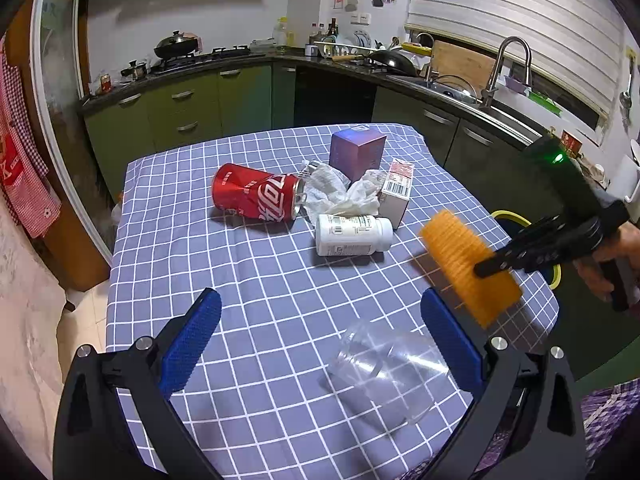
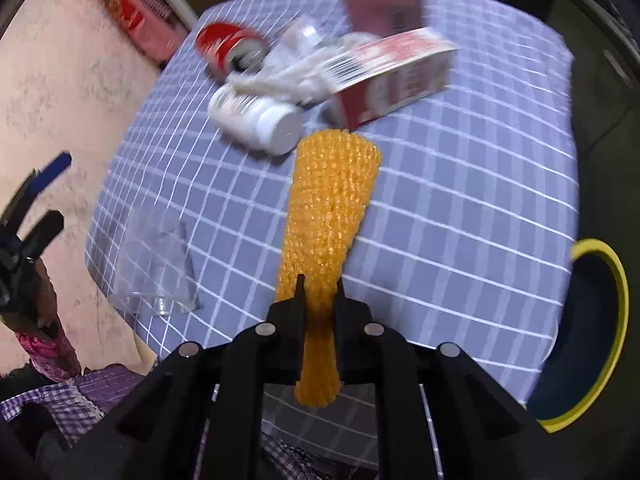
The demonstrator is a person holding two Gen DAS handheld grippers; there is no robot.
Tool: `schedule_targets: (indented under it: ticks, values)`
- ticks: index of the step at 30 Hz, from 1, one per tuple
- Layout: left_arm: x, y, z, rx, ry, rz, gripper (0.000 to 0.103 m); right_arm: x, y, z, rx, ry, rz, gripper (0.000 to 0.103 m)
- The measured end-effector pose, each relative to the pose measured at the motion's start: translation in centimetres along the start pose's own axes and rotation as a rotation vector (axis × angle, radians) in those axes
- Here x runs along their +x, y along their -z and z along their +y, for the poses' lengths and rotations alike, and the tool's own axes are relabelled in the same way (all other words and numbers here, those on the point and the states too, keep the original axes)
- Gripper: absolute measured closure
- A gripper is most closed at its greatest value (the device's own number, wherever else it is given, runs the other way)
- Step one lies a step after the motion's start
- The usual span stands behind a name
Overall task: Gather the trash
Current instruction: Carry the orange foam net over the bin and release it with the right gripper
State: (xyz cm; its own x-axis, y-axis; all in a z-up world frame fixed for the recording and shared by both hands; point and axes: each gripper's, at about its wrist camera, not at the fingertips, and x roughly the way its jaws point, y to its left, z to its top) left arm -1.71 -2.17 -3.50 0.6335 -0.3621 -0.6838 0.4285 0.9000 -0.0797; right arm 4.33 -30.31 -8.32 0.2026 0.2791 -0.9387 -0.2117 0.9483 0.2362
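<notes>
My right gripper [image 2: 319, 285] is shut on an orange foam net sleeve [image 2: 328, 208], squeezing its near end; from the left wrist view the orange foam net sleeve [image 1: 468, 260] hangs above the table's right edge, held by that right gripper [image 1: 486, 268]. My left gripper [image 1: 320, 320] stands open over the checked tablecloth [image 1: 248, 280], with a clear plastic cup [image 1: 384, 368] lying on its side just inside its right finger. Further back lie a red cola can [image 1: 256, 192], crumpled white tissue [image 1: 340, 190], a white pill bottle [image 1: 352, 235], a pink-white carton [image 1: 396, 192] and a purple box [image 1: 357, 152].
A dark bin with a yellow rim [image 2: 600, 340] stands beside the table's right edge, its yellow rim [image 1: 512, 216] showing behind the right gripper. Green kitchen cabinets [image 1: 192, 108] and a sink [image 1: 452, 88] lie beyond the table. A person's hand [image 1: 608, 264] holds the right gripper.
</notes>
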Motion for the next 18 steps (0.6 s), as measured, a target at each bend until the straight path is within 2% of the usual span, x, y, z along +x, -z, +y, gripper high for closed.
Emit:
schedule_targets:
  ticks: [6, 9, 12, 18]
  values:
    - [0.7, -0.5, -0.9, 0.013, 0.023, 0.012, 0.005, -4.5, 2.8, -8.4, 0.198, 0.067, -0.120, 0.092]
    - [1.0, -0.8, -1.5, 0.022, 0.028, 0.015, 0.005, -6.4, 5.0, -13.9, 0.316, 0.153, -0.169, 0.092]
    - [1.4, -1.1, -2.1, 0.030, 0.032, 0.022, 0.005, -6.9, 7.0, -18.6, 0.412, 0.242, -0.178, 0.092]
    - [2.0, -1.5, -3.4, 0.054, 0.032, 0.038, 0.005, -4.7, 9.3, -24.0, 0.510, 0.321, -0.117, 0.091]
